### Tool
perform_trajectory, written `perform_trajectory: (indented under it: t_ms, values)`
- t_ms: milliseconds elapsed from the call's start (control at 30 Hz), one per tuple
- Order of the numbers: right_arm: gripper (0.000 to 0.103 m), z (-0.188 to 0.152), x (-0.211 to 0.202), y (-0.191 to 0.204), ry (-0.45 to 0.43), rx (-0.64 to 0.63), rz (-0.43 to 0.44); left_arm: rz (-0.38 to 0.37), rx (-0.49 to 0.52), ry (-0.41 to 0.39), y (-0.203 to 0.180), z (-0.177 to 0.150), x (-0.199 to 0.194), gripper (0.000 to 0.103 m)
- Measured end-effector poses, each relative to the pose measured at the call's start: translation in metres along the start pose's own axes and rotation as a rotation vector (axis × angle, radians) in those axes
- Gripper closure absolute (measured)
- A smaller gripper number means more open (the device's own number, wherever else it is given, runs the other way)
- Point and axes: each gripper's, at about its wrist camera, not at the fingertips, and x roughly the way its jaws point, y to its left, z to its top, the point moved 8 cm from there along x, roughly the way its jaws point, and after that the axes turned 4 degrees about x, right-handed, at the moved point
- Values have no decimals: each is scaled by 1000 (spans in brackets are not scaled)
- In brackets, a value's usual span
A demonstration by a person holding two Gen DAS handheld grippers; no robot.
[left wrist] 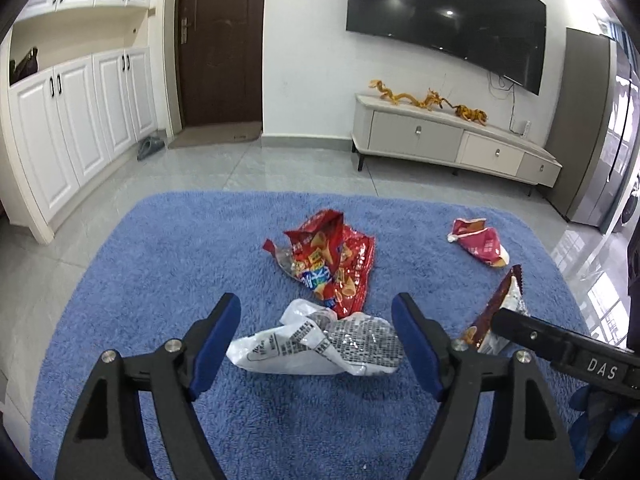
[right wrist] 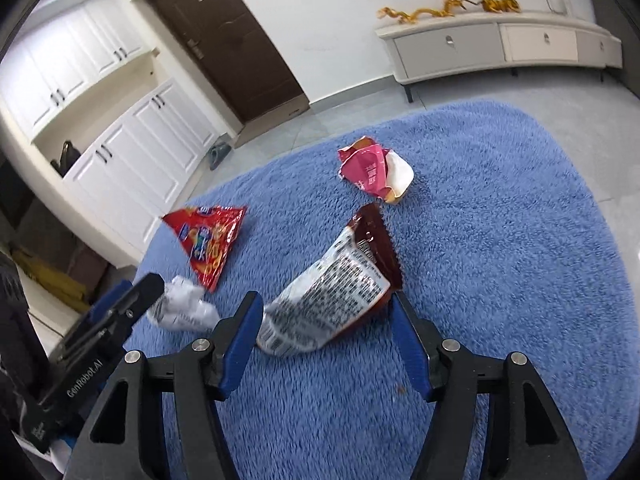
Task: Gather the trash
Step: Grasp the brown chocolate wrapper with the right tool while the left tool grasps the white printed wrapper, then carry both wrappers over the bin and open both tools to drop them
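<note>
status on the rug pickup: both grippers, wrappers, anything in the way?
Left hand-held gripper open, white wrapper between its fingers. Right hand-held gripper open around the brown-and-white wrapper. Red bag, pink wrapper loose on the rug. Nothing blocking.

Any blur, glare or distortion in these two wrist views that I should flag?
Left wrist view: sharp; ceiling lights glare on the TV, fisheye bends the cabinet, dark corners. Right wrist view: motion blur smears the rug and red snack bag; room tilted, same dark corners.

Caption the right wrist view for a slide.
Right gripper open around a brown-and-white wrapper on the blue rug.
</note>
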Motion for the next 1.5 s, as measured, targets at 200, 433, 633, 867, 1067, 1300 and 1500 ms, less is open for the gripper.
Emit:
perform_trajectory:
  t_ms: [200, 433, 633, 867, 1067, 1300, 1500]
  values:
    - [46, 3, 12, 0, -3, 1, -14, -22, -25, 60, -3, -19, 14, 26]
    - [60, -2, 14, 6, -11, -6, 0, -8, -41, 61, -2, -24, 13, 27]
    - [66, -8, 3, 3, -21, 3, 23, 1, -44, 51, -3, -28, 6, 34]
    - [67, -14, -21, 1, -41, -6, 29, 5, -88, 52, 2, -35, -4, 44]
    - [67, -33, -51, -5, -61, -35, 18, 12, -99, 31, -2, -46, -27, 48]
    - [67, -57, -81, -20, -65, -94, -32, 7, -37, -19, -26, -60, -64, 51]
    - [67, -68, -108, -42, -91, -98, -74, -32, -10, -30, -50, -67, -85, 51]
